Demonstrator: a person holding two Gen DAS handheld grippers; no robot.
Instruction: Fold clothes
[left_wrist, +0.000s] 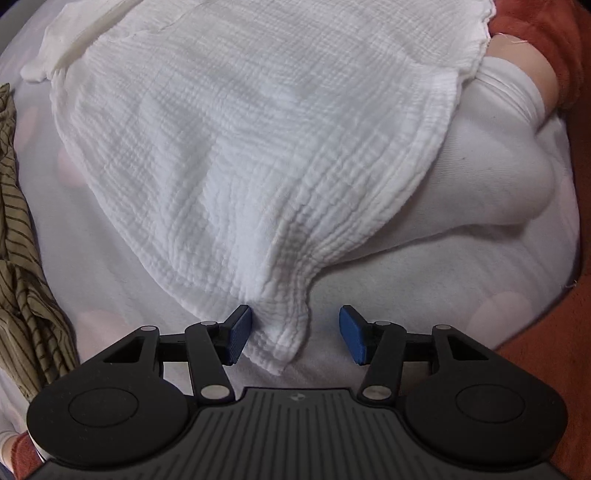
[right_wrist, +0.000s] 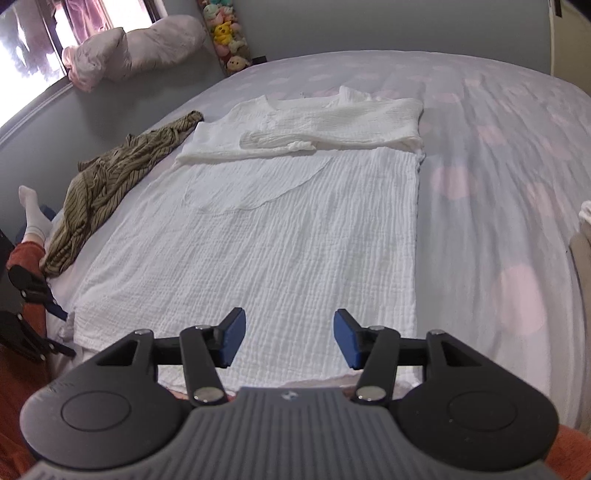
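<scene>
Right wrist view: we see the bed (right_wrist: 517, 155), its pale sheet printed with pink dots, carrying a white crinkle-weave garment (right_wrist: 280, 229) spread flat lengthwise down the middle. Both sleeves (right_wrist: 314, 129) lie folded inward across the chest, and the right side edge runs straight, so we judge the garment partly folded: sides in, the lengthwise folds from hem to collar apparently left. A striped olive garment (right_wrist: 110, 177) lies crumpled near the bed's left edge, unfolded. The hem sits at the bed's near edge, directly under the right gripper (right_wrist: 289, 339), whose jaws stand wide apart and hold nothing. In the left wrist view, the hem's near-left corner (left_wrist: 280, 339) lies between the fingers of the left gripper (left_wrist: 295, 334), also spread wide, the left pad touching the cloth without clamping it. A socked foot (left_wrist: 498, 177) rests on the bed just beside the garment's edge.
</scene>
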